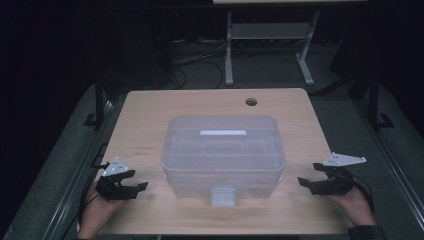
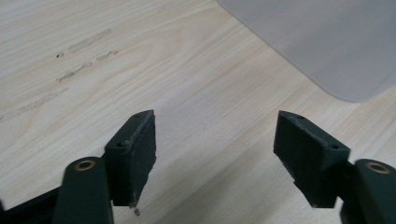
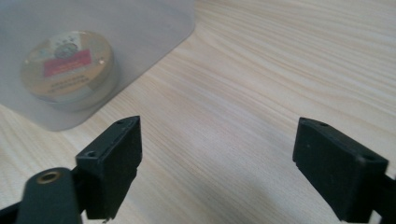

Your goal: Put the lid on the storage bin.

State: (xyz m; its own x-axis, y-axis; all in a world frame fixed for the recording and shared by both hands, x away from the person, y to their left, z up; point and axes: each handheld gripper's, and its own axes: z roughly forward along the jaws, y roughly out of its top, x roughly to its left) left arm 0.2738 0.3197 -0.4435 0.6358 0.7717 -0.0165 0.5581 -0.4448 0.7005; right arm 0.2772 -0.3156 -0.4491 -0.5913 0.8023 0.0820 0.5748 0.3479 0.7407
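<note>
A translucent plastic box (image 1: 223, 152) with a closed lid and a front latch (image 1: 223, 196) stands in the middle of the wooden table (image 1: 150, 115). My left gripper (image 1: 141, 187) rests open at the table's front left, apart from the box, with a corner of the box (image 2: 336, 42) ahead of its jaws. My right gripper (image 1: 305, 183) is open at the front right, also clear of the box. Through the box wall (image 3: 154, 28) in the right gripper view I see a round tin (image 3: 67, 67) with a red label inside. Both sets of jaws hold nothing.
A round cable hole (image 1: 251, 102) lies at the table's back right. Behind the table stands a metal frame (image 1: 230, 50) with cables on the dark floor. Bare wood lies to either side of the box and in front of it.
</note>
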